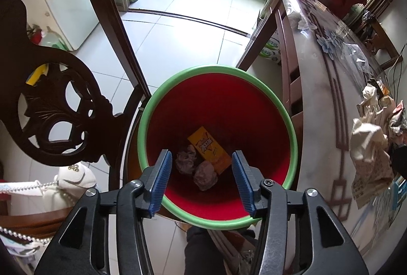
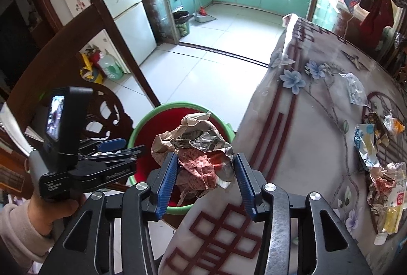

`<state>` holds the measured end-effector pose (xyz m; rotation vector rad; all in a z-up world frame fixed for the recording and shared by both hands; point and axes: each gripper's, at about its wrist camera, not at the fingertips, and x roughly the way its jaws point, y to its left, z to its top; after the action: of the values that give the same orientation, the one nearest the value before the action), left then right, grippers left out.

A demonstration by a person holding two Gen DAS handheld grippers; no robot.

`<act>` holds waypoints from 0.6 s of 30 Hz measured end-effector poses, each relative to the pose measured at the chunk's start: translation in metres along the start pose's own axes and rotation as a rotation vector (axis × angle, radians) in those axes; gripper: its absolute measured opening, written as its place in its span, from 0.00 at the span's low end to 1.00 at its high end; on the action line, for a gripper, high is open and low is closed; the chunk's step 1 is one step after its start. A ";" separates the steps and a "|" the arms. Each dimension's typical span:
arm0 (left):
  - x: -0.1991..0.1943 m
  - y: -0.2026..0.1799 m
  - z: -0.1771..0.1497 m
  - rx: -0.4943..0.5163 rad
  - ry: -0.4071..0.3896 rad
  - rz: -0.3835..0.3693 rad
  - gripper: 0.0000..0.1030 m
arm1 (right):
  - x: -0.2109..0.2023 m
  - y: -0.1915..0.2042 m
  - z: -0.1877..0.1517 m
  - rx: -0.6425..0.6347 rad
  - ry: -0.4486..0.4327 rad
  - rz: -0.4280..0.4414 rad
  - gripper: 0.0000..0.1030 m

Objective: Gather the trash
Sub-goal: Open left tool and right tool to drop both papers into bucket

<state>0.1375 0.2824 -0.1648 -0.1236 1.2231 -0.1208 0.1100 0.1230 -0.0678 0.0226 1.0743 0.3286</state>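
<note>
A red bin with a green rim (image 1: 216, 69) stands on the floor between a chair and the table. In it lie a yellow packet (image 1: 209, 149) and two crumpled balls (image 1: 205, 175). My left gripper (image 1: 201, 153) hangs over the bin, open, with nothing between its blue pads. In the right wrist view the left gripper (image 2: 122, 147) is beside the bin (image 2: 178, 105), held by a hand. My right gripper (image 2: 206, 156) is shut on a crumpled paper-and-foil wrapper (image 2: 198, 145), which touches both pads above the bin's near rim and the table edge.
A carved dark wooden chair (image 1: 63, 109) stands left of the bin. The table (image 2: 305, 127), under a flowered cover, is on the right and bears several wrappers (image 2: 386, 181) and a clear plastic scrap (image 2: 353, 86). Tiled floor leads towards a kitchen with a fridge (image 2: 122, 8).
</note>
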 end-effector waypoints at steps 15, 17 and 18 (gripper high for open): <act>-0.018 -0.007 -0.005 0.005 -0.039 0.015 0.53 | -0.022 0.002 -0.002 -0.011 -0.059 -0.020 0.58; -0.021 -0.012 -0.005 0.015 -0.045 0.012 0.53 | -0.029 0.001 -0.003 -0.018 -0.072 -0.039 0.58; -0.022 -0.016 -0.005 0.019 -0.047 0.010 0.53 | -0.033 0.001 -0.004 -0.022 -0.081 -0.048 0.58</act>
<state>0.1245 0.2701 -0.1437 -0.1030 1.1753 -0.1201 0.0924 0.1141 -0.0411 -0.0099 0.9898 0.2939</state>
